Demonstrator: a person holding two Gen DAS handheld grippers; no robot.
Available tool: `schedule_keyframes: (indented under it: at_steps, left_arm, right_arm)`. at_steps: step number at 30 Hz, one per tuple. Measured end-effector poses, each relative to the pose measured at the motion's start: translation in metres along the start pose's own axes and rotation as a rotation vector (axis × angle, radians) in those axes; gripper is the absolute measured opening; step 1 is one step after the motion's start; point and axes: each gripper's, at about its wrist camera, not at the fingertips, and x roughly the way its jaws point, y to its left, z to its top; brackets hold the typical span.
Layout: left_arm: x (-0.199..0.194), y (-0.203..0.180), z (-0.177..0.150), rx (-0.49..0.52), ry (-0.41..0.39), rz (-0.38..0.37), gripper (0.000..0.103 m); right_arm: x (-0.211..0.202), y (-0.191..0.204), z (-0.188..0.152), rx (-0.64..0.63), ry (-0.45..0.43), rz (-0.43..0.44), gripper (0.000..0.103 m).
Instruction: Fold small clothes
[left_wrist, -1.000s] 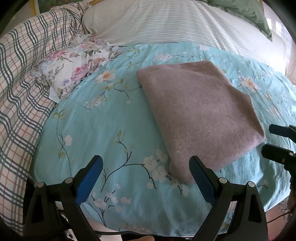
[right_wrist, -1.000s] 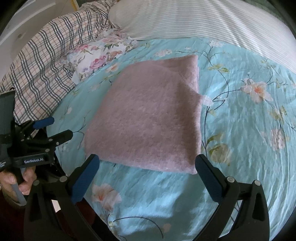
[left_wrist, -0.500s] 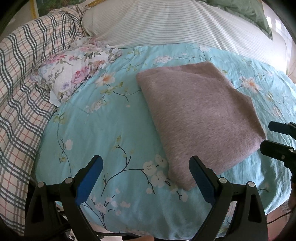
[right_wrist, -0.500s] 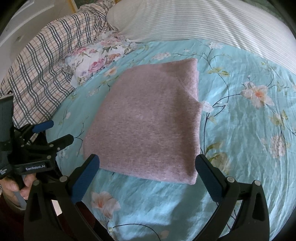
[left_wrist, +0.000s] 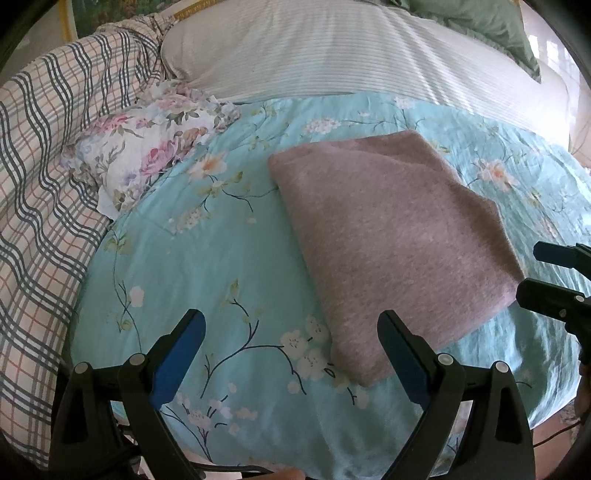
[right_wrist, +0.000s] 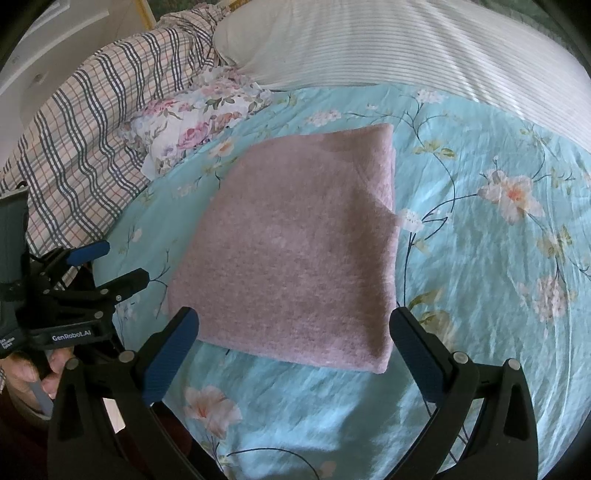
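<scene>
Both the left gripper (left_wrist: 290, 334) and right gripper (right_wrist: 295, 330) are hovering wide open, apparently just short of the folded pink cloth (right_wrist: 299, 251) lying on the bedspread (left_wrist: 207, 266).

My right gripper (right_wrist: 293, 334) hangs with its blue-padded fingers spread wide over the near edge of the folded pink garment (right_wrist: 299, 251), touching nothing. The garment lies flat on the turquoise floral bedsheet (right_wrist: 480, 280). My left gripper (right_wrist: 107, 266) sits at the left, parted and empty, near a plaid blanket (right_wrist: 96, 140).
</scene>
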Motion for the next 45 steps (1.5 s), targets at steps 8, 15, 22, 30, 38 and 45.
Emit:
schedule_keyframes:
  at_steps: [8, 15, 22, 30, 38, 45]
  left_arm:
    - [-0.002, 0.000, 0.003, -0.007, -0.012, 0.004, 0.095]
    - [-0.005, -0.004, 0.003, 0.005, -0.020, -0.001, 0.095]
    - [-0.007, -0.006, 0.002, 0.003, -0.017, 0.008, 0.095]
    - [-0.009, -0.005, 0.002, -0.003, -0.017, 0.005, 0.095]
    - [-0.010, -0.008, 0.002, 0.007, -0.018, 0.001, 0.095]
    - [-0.010, -0.012, 0.002, 0.013, -0.018, 0.002, 0.095]
  right_arm:
    - [0.000, 0.000, 0.006, -0.010, -0.007, 0.005, 0.103]
    - [0.000, 0.001, 0.007, -0.018, -0.002, 0.006, 0.103]
    - [0.000, 0.002, 0.006, -0.019, 0.002, 0.003, 0.103]
    - [-0.001, -0.001, 0.003, -0.019, 0.002, 0.001, 0.103]
    - [-0.002, -0.002, 0.002, -0.020, -0.001, 0.000, 0.103]
    - [-0.003, -0.004, 0.003, -0.021, 0.003, 0.001, 0.103]
